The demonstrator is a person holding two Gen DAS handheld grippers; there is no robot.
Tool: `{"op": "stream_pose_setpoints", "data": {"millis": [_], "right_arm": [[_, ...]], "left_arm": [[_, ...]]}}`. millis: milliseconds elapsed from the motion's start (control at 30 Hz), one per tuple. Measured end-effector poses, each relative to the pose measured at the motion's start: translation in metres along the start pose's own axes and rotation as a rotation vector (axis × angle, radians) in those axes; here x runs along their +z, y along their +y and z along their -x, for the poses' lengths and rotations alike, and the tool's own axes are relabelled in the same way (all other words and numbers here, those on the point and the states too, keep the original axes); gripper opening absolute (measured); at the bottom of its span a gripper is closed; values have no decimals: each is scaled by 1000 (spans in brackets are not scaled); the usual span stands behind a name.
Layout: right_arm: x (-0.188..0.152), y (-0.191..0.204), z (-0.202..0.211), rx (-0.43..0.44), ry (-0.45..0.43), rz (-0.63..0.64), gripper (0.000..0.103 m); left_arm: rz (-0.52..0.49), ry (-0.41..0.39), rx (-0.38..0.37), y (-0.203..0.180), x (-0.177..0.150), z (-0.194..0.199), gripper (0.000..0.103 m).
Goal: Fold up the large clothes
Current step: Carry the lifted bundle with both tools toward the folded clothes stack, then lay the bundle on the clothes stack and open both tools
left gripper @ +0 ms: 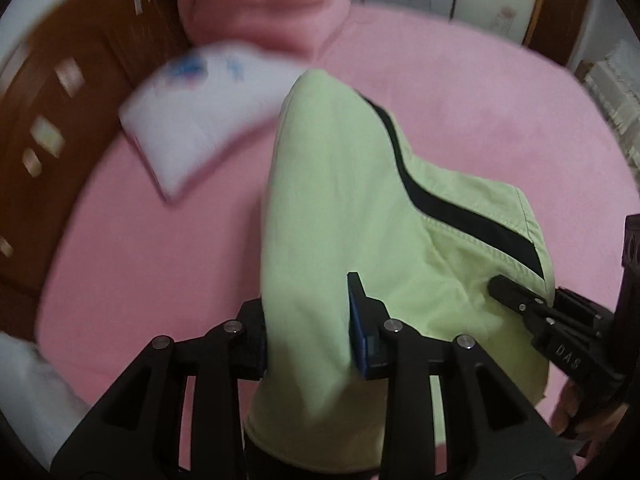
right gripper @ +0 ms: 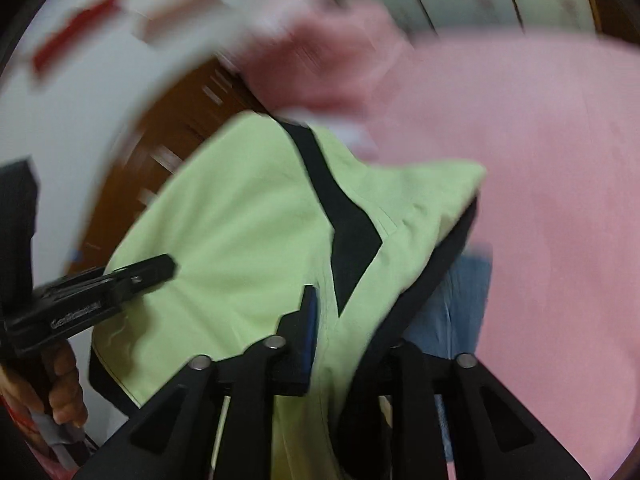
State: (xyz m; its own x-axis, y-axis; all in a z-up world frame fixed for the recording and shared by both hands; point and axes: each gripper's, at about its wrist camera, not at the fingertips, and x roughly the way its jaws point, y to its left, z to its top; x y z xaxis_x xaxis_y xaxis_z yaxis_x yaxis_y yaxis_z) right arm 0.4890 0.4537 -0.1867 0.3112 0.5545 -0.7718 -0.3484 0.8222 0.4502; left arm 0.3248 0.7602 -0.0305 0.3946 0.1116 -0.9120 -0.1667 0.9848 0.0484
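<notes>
Both pairs of fingers are clamped on bunched folds of the light green garment (left gripper: 340, 200): the left gripper (left gripper: 308, 320) on its left part, the right gripper (right gripper: 344, 320) beside the black stripe (right gripper: 352, 248). It is draped over the pink bed (left gripper: 480, 100), near the white pillow (left gripper: 200, 112). The cloth looks light, soft and limp, likely to sag and slide, so hems and corners seem the best holds.

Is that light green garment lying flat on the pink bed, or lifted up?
Lifted: the green garment drapes bunched from both grippers' jaws above the pink bedsheet, not spread flat.
</notes>
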Motion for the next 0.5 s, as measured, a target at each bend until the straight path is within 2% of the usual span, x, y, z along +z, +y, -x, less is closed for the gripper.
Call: {"op": "stream_pose_setpoints", "data": {"millis": [33, 67, 100, 133, 167, 200, 233, 333, 400, 433, 467, 500], "right_arm": [[-14, -9, -44, -67, 155, 7, 22], [-24, -17, -69, -102, 268, 23, 25], [-37, -23, -90, -112, 384, 38, 33], [-48, -25, -91, -22, 368, 41, 34], [-49, -24, -86, 1, 324, 53, 38], [-52, -18, -78, -13, 274, 84, 48], [-56, -10, -72, -55, 243, 127, 51], [-65, 19, -73, -79, 227, 232, 58], [-76, 26, -63, -97, 223, 277, 67], [-78, 36, -66, -108, 231, 298, 73], [-81, 41, -67, -118, 235, 310, 75], [-87, 48, -65, -134, 230, 324, 80]], "left_arm": [[9, 76, 55, 8, -17, -41, 38], [13, 40, 91, 8, -29, -53, 44], [15, -27, 122, 10, -40, -53, 46], [19, -75, 120, 11, -46, -48, 46], [32, -129, 96, 15, -53, -41, 46], [48, -146, 83, 18, -57, -38, 49], [73, -161, 74, 22, -61, -38, 50], [144, -205, 93, 35, -68, -40, 62], [258, -219, 107, 29, -82, -39, 78], [342, -216, 109, 27, -90, -35, 80], [483, -214, 83, 33, -101, -35, 81], [556, -221, 70, 36, -105, -41, 84]]}}
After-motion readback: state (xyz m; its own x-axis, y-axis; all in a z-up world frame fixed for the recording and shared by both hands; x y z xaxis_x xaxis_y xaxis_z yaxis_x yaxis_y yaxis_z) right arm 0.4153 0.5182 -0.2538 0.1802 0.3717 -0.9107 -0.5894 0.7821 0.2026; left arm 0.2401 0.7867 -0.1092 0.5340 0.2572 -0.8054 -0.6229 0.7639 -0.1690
